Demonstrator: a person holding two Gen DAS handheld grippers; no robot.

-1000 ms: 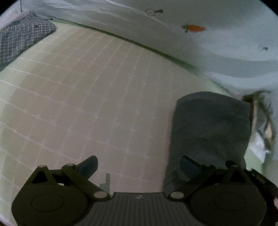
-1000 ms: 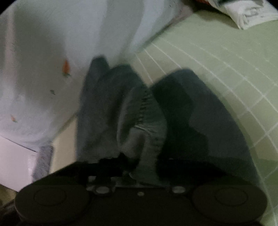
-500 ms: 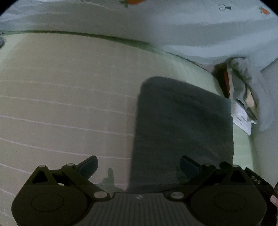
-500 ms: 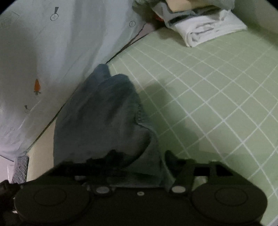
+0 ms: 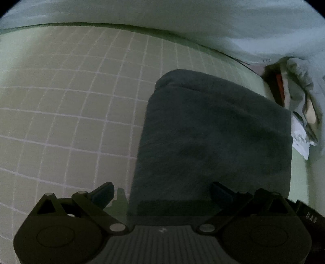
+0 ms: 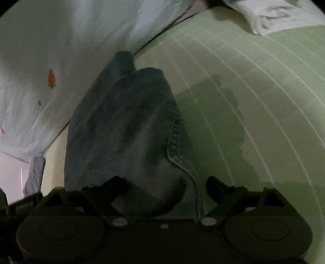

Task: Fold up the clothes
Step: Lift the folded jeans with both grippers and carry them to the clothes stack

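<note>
Left gripper (image 5: 162,193): bottom of the left wrist view, fingers spread wide, pinching nothing; its right finger (image 5: 220,192) lies over the near edge of the garment, its left finger over bare sheet.
Right gripper (image 6: 162,188): bottom of the right wrist view, fingers apart; cloth bunches up between them, but I cannot tell if either finger presses it.
Dark garment (image 5: 215,138): blue-grey denim-like cloth, folded into a rough rectangle, centre right of the left wrist view; in the right wrist view (image 6: 126,130) it sits centre left, a stitched hem running down its right edge.
Bed sheet (image 5: 71,113): pale green with a white grid, under the garment.
Pale blanket (image 6: 50,50): upper left of the right wrist view, light fabric with a small carrot print (image 6: 51,77).
Clothes pile (image 5: 300,101): far right of the left wrist view, crumpled mixed fabrics beyond the garment.
White folded cloth (image 6: 280,18): top right of the right wrist view.
</note>
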